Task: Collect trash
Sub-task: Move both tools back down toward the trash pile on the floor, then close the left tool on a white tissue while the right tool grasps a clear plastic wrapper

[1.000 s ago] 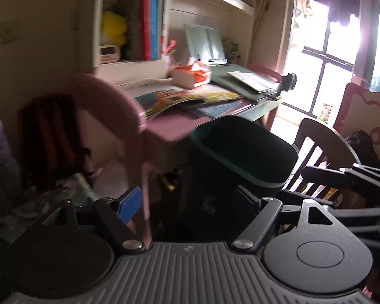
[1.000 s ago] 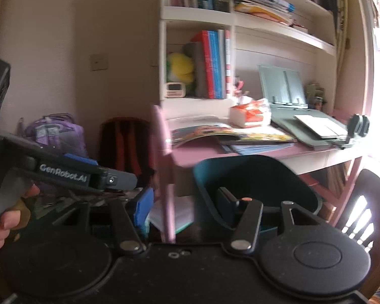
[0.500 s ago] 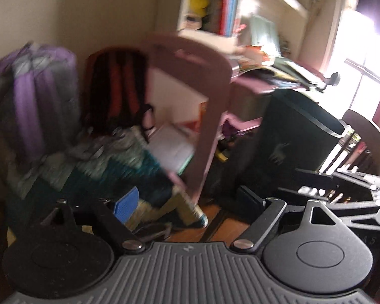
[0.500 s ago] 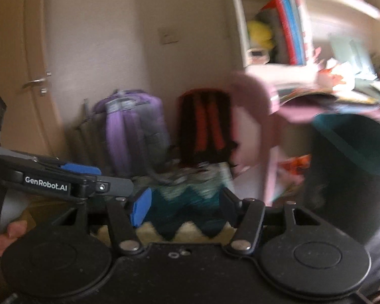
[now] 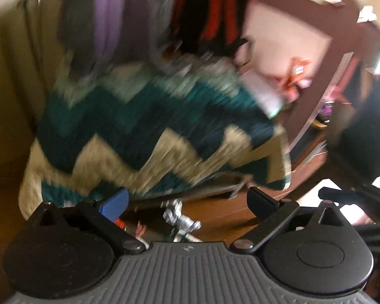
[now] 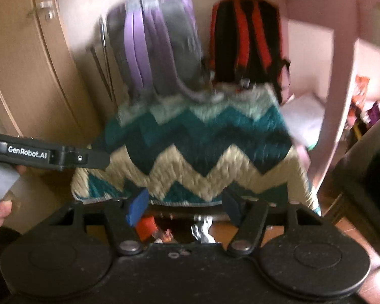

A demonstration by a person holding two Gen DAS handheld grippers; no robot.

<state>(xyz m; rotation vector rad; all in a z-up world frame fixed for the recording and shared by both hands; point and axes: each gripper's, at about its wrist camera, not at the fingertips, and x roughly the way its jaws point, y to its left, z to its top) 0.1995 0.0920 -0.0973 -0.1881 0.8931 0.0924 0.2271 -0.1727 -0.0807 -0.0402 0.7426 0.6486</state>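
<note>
1. The left hand-held gripper (image 5: 187,202) is released, its jaws wide apart with nothing between them; the right hand-held gripper (image 6: 183,206) is likewise spread and holds nothing.
2. Just beyond both sets of fingers, low on the wooden floor (image 5: 228,210), lies the trash — a crumpled silver foil wrapper (image 5: 181,217) and, to its left, a small orange scrap (image 6: 145,225). Both are blurred.
3. Directly above the trash hangs the lower edge of a teal-and-cream zigzag blanket (image 6: 202,152), leaving only a narrow gap of floor under it.
4. To the right, a pink chair leg (image 6: 334,116) and a dark trash bin (image 5: 367,131) hem in that side.
5. Farthest back stand a purple backpack (image 6: 154,45) and a black-and-red backpack (image 6: 245,38) — side by side against the wall.
</note>
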